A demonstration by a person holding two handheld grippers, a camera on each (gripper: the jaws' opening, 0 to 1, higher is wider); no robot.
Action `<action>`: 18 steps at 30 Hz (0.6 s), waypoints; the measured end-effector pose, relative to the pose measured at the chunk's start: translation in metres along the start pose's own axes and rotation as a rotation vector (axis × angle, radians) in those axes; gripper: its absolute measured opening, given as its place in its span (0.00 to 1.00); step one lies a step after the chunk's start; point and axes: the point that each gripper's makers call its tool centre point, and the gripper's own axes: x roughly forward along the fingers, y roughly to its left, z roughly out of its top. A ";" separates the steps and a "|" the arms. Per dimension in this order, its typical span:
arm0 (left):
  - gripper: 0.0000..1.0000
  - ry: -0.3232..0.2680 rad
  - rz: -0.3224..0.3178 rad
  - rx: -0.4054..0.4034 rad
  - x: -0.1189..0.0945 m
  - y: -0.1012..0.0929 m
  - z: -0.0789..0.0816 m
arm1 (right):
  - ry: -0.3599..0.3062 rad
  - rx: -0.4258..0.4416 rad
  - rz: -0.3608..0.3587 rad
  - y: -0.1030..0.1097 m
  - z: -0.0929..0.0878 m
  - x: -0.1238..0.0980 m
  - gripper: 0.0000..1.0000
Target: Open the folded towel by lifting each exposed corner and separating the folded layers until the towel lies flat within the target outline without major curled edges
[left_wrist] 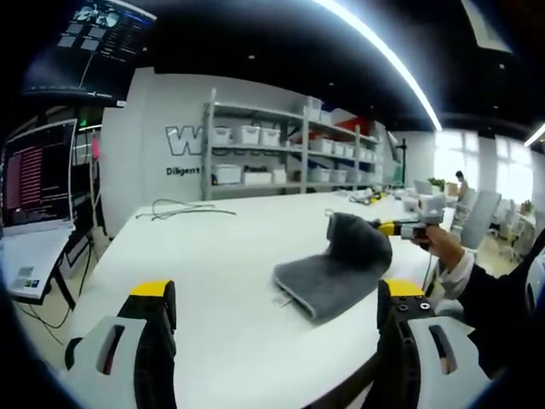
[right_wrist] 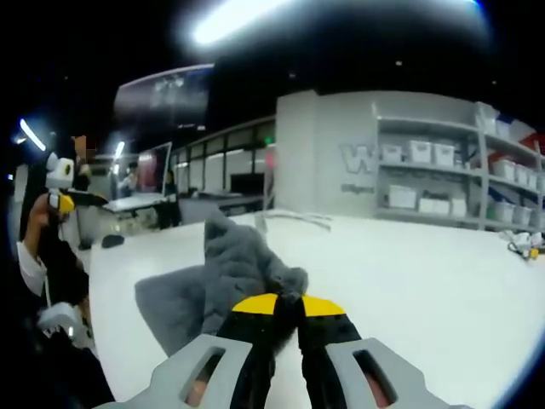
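Here the grey fleecy towel [left_wrist: 336,273] lies partly folded on the smooth white worktop [left_wrist: 204,256], one corner pinched up by the right tool [right_wrist: 287,305]; the left tool [left_wrist: 277,298] gapes wide beside it.

Towel [left_wrist: 336,273] grey fuzzy matt cloth; table [left_wrist: 213,281] smooth white, slight sheen; left gripper [left_wrist: 277,319] matt grey plastic, yellow tips.
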 end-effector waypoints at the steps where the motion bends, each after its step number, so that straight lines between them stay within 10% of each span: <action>1: 0.97 0.001 0.001 0.001 0.000 0.001 0.000 | -0.001 0.000 0.000 0.000 0.000 0.000 0.04; 18: 0.96 0.012 0.006 0.017 0.001 0.001 -0.002 | 0.003 -0.003 -0.010 -0.003 -0.001 -0.004 0.04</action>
